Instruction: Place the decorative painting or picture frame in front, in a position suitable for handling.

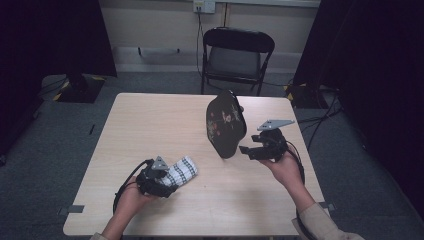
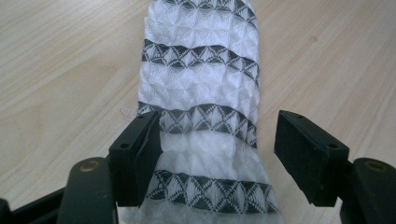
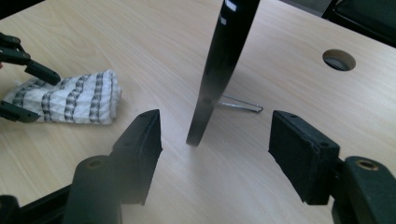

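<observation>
A black plate with a flower pattern (image 1: 226,125) stands on its edge on the table, with a thin wire stand (image 3: 240,105) behind its foot. My right gripper (image 1: 248,148) hovers just right of the plate, open; in the right gripper view the plate's edge (image 3: 224,60) rises beyond the gap between the pads, untouched by my right gripper (image 3: 215,140). A folded white cloth with dark patterned bands (image 1: 182,171) lies at the front left. My left gripper (image 1: 169,184) is open and straddles the cloth's near end (image 2: 201,93); the right pad stands clear of it.
The light wooden table (image 1: 150,125) has a round hole (image 3: 338,59) near its far right part. A black folding chair (image 1: 237,55) stands behind the table. Dark curtains hang at both sides. Cables trail from both grippers.
</observation>
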`<state>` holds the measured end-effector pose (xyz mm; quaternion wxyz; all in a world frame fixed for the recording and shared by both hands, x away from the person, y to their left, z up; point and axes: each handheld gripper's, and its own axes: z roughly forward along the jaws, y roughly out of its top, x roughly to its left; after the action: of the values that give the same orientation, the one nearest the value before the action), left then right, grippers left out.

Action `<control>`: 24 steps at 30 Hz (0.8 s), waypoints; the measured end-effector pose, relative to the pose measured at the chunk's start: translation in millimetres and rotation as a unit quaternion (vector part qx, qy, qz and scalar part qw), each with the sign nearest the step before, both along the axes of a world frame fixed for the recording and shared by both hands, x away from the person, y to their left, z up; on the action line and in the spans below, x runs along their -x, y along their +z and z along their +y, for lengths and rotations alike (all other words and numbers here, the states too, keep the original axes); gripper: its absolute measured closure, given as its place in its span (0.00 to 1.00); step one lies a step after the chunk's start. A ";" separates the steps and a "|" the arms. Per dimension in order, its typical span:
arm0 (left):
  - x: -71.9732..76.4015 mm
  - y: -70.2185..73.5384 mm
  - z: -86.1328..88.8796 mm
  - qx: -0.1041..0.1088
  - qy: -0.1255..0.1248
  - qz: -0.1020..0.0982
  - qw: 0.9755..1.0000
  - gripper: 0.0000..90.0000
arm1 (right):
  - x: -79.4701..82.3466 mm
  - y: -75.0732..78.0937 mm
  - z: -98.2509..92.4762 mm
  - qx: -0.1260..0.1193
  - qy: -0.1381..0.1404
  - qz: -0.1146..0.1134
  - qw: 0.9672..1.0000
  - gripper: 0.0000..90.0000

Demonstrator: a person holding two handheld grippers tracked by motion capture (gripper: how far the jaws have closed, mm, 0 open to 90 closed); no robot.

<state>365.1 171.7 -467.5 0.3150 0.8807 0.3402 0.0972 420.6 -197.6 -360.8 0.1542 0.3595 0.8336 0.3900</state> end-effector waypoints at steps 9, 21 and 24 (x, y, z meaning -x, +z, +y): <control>-0.2 0.9 -0.6 0.000 -0.004 -0.003 1.000 0.35 | -12.3 27.2 12.9 0.011 0.005 -0.011 1.000 0.38; 1.0 0.6 -1.6 0.000 -0.003 -0.002 1.000 0.35 | -33.4 48.8 30.7 0.009 0.000 -0.017 1.000 0.38; 1.1 1.1 -1.3 -0.003 -0.008 -0.003 1.000 0.35 | -40.8 48.6 35.5 0.007 -0.006 -0.013 1.000 0.38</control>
<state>364.0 170.4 -466.4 0.3146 0.8840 0.3315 0.0982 461.5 -162.1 -312.1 0.1704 0.3581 0.8321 0.3877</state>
